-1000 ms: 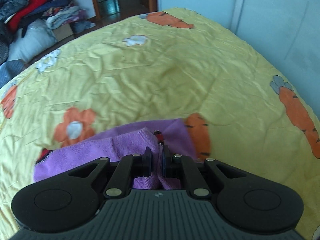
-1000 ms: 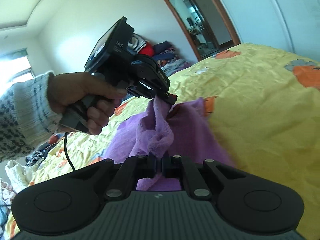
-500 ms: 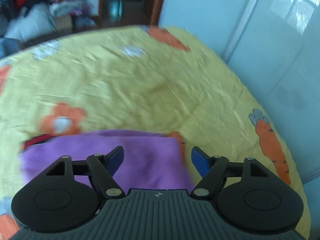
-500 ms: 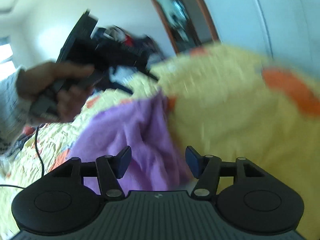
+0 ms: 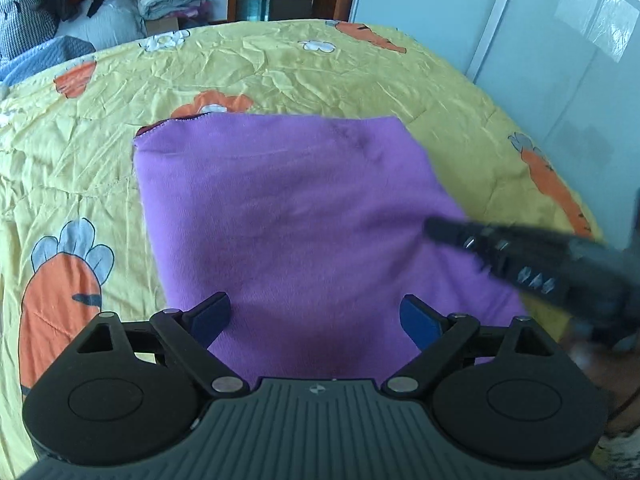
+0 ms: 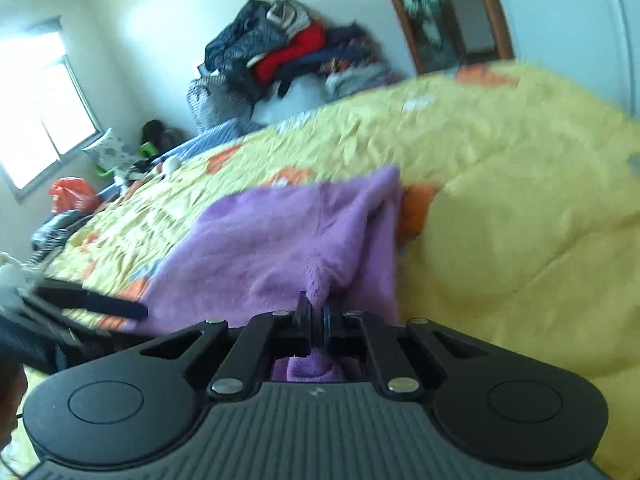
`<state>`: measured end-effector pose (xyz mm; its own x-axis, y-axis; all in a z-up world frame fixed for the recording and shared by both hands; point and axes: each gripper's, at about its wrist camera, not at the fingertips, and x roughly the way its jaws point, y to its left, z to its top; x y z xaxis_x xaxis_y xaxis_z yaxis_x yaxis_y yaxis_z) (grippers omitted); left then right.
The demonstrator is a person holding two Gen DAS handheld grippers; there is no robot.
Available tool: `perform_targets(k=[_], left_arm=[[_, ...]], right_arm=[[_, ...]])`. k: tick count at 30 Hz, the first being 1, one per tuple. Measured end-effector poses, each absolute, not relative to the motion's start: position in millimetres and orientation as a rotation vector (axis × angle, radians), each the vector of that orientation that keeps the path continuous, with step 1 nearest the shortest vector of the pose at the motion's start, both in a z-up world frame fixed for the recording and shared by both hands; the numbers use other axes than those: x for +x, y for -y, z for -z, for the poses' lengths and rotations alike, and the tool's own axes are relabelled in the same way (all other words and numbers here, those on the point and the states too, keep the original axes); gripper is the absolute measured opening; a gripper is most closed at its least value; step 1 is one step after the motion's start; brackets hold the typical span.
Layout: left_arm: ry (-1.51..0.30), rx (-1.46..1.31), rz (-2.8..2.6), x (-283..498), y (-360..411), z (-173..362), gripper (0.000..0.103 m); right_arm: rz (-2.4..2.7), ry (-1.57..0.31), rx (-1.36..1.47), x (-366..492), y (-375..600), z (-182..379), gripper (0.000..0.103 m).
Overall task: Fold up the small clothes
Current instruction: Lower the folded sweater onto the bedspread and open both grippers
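A purple fleece garment (image 5: 296,216) lies spread out flat on a yellow quilt (image 5: 280,68) with orange carrots and flowers printed on it. The purple cloth sits near the middle of the quilt, with its far edge just beside an orange flower (image 5: 212,106).

The left gripper (image 5: 316,318) hangs over the near end of the purple cloth. Its two tongs are spread wide and are opening more. The cloth lies under them, but the blue pads (image 5: 420,318) are not pressing on it.

The right gripper (image 6: 317,318) has its tongs pressed together, and they are pinching a little bunch of the purple cloth at its near right edge. The cloth puckers up where it is pinched. In the left wrist view this gripper comes in as a blurry dark shape from the right side of the purple cloth.

Past the far end of the quilt, a big pile of clothes (image 6: 280,48) is heaped against the wall. A wooden door frame (image 6: 404,16) stands to the right of the pile, and a bright window (image 6: 36,100) is far to its left.
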<state>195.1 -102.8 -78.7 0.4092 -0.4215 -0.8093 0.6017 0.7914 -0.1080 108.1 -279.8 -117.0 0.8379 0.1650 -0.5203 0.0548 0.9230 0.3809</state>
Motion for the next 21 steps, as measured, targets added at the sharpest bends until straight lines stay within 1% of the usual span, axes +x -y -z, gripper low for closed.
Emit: perform_targets(k=[2, 4, 6, 8, 9, 10, 13, 14, 16, 20, 21], left_arm=[[-0.944, 0.208, 0.650, 191.8, 103.4, 79.2, 0.095], [-0.944, 0.214, 0.628, 191.1, 105.1, 80.3, 0.098], [-0.955, 0.233, 0.604, 189.5, 107.3, 83.5, 0.098], [-0.959, 0.237, 0.582, 186.9, 106.8, 84.5, 0.100], [-0.961, 0.236, 0.573, 186.1, 106.2, 84.8, 0.100], [-0.963, 0.232, 0.564, 185.6, 105.2, 85.1, 0.101], [-0.970, 0.218, 0.545, 185.4, 101.2, 85.9, 0.102], [-0.974, 0.211, 0.542, 185.6, 99.9, 86.7, 0.102], [-0.979, 0.203, 0.532, 185.4, 97.8, 88.6, 0.103], [-1.013, 0.175, 0.510, 186.6, 92.0, 97.7, 0.103], [-1.027, 0.169, 0.507, 187.4, 90.5, 101.3, 0.103]], right_arm=[[-0.046, -0.570, 0.370, 108.0, 281.2, 115.0, 0.005], [-0.029, -0.627, 0.332, 123.3, 282.7, 127.4, 0.005], [-0.026, -0.647, 0.305, 126.1, 283.4, 136.7, 0.005], [-0.040, -0.665, 0.298, 125.9, 282.8, 133.2, 0.010], [-0.012, -0.668, 0.307, 123.9, 285.0, 127.0, 0.018], [0.028, -0.633, 0.291, 118.6, 284.5, 119.1, 0.028], [-0.003, -0.518, 0.266, 102.6, 280.8, 97.7, 0.028], [-0.036, -0.508, 0.274, 101.8, 278.4, 94.8, 0.028], [-0.097, -0.498, 0.293, 102.9, 272.9, 96.7, 0.024], [-0.070, -0.622, 0.269, 120.9, 271.8, 121.6, 0.024], [-0.043, -0.655, 0.269, 127.2, 276.1, 131.1, 0.019]])
